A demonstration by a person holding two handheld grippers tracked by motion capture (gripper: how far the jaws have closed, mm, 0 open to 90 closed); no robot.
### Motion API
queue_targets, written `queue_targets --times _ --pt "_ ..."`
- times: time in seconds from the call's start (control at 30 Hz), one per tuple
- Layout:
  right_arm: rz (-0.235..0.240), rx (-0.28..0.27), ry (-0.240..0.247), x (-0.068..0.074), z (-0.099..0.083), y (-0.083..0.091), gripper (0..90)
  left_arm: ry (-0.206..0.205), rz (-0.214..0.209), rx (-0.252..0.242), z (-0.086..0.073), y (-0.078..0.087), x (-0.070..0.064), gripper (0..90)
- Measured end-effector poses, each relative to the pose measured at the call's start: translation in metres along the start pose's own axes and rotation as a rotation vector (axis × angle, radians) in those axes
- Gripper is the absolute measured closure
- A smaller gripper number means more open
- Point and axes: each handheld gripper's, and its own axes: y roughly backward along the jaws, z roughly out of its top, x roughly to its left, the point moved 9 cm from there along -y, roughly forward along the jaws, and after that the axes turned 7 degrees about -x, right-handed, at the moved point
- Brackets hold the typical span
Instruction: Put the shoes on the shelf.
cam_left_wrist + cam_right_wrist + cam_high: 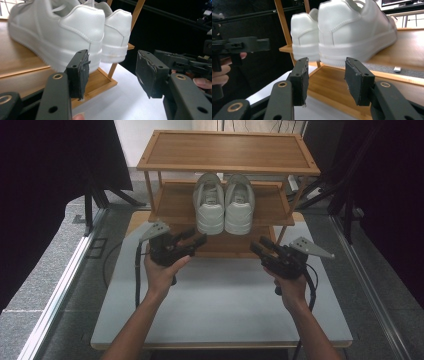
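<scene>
A pair of white sneakers stands heels-out on the middle shelf of a wooden shoe rack (175, 202): the left sneaker (209, 204) and the right sneaker (239, 203). My left gripper (196, 238) hovers just below and left of the heels, open and empty. In the left gripper view its jaws (112, 72) frame the left sneaker's heel (82, 32) from a short way off. My right gripper (259, 246) hangs open at the lower right of the shoes. In the right gripper view it (326, 80) points at the right sneaker's heel (344, 32).
The rack stands at the far edge of a white table (220, 305). Its top shelf (227, 150) is bare, and the bottom shelf (225, 245) sits just behind both grippers. Dark curtains and metal rails flank the table.
</scene>
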Motion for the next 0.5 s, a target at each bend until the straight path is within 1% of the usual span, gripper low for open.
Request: queue_targets --times 0.07,0.17,0.23,0.3,0.33,0.37,0.4,0.43,0.47,0.5 --pt "-0.006 0.003 -0.003 -0.005 -0.009 0.011 53.4 0.021 -0.002 -0.005 -0.011 0.012 0.002 43.5" --pt "-0.027 0.011 -0.001 -0.014 -0.025 0.026 52.9 0.017 0.006 0.01 -0.028 0.026 0.006 42.4" --pt "-0.046 0.016 0.0 -0.024 -0.038 0.035 52.7 0.019 0.02 0.02 -0.041 0.034 0.009 41.8" --pt "-0.066 0.022 -0.007 -0.031 -0.048 0.042 52.7 0.034 0.024 0.043 -0.055 0.04 0.013 41.2" --pt "-0.083 0.029 -0.024 -0.041 -0.059 0.049 52.6 0.047 0.03 0.065 -0.068 0.044 0.017 40.6" --pt "-0.083 0.029 -0.024 -0.041 -0.059 0.049 52.6 0.047 0.03 0.065 -0.068 0.044 0.017 40.5" --pt "-0.1 0.038 -0.036 -0.049 -0.07 0.056 52.4 0.053 0.034 0.084 -0.077 0.047 0.02 40.2" --pt "-0.1 0.038 -0.036 -0.049 -0.07 0.056 52.4 0.051 0.04 0.093 -0.083 0.049 0.023 40.2" --pt "-0.119 0.046 -0.043 -0.057 -0.081 0.063 52.3 0.057 0.059 0.113 -0.092 0.052 0.028 40.3" --pt "-0.119 0.046 -0.043 -0.057 -0.081 0.063 52.3 0.061 0.068 0.131 -0.098 0.053 0.031 40.3"
